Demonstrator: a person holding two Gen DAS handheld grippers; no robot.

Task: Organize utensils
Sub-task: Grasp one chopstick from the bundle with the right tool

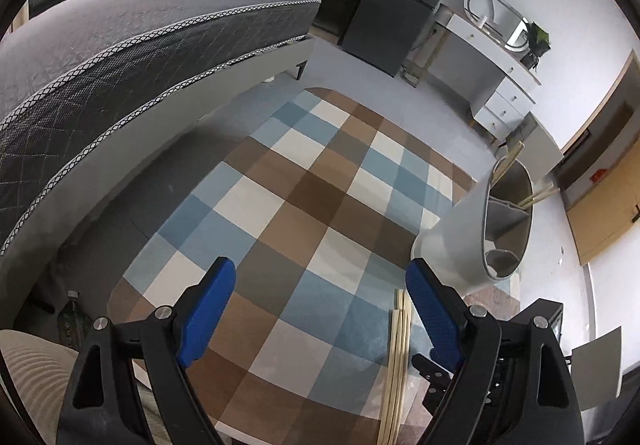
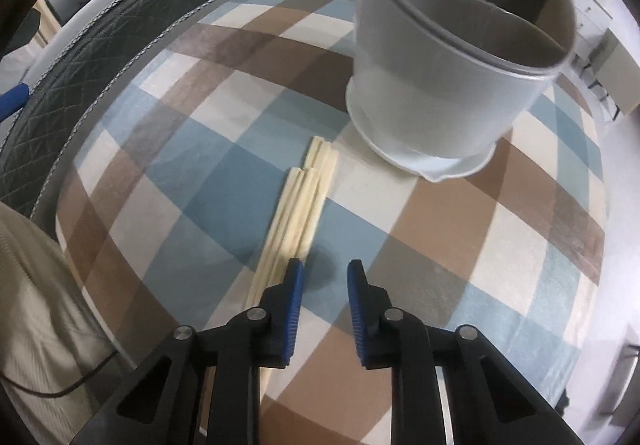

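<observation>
Left fingers: my left gripper (image 1: 320, 281) stands wide apart, blue pads (image 1: 208, 309) facing each other across bare checked cloth; nothing between them, nothing held.
Right fingers: my right gripper (image 2: 324, 269) is narrowed to a small gap, pads (image 2: 294, 309) not meeting; only cloth shows in the gap, so nothing is gripped.
Right fingers, position: tilted steeply down over the table; the left pad's tip sits at the near end of the loose chopsticks, on their right edge. Whether it touches them I cannot tell.
Loose chopsticks: a bundle of pale chopsticks (image 2: 298, 201) lies flat on the tablecloth (image 2: 440, 229), sticks side by side, far ends staggered, pointing toward the holder. In the left wrist view the same bundle (image 1: 398, 349) lies just beside my right-hand pad, outside the jaws.
Holder: a grey utensil holder (image 2: 420, 93) stands upright on its paler base, just beyond the bundle's far ends and to their right, apart from them. Inner walls divide it into compartments.
Holder contents: chopsticks (image 1: 538, 197) lean out of the far compartment; the near compartments look empty.
Surroundings: a dark quilted mattress (image 1: 120, 57) runs along the far left of the table.
</observation>
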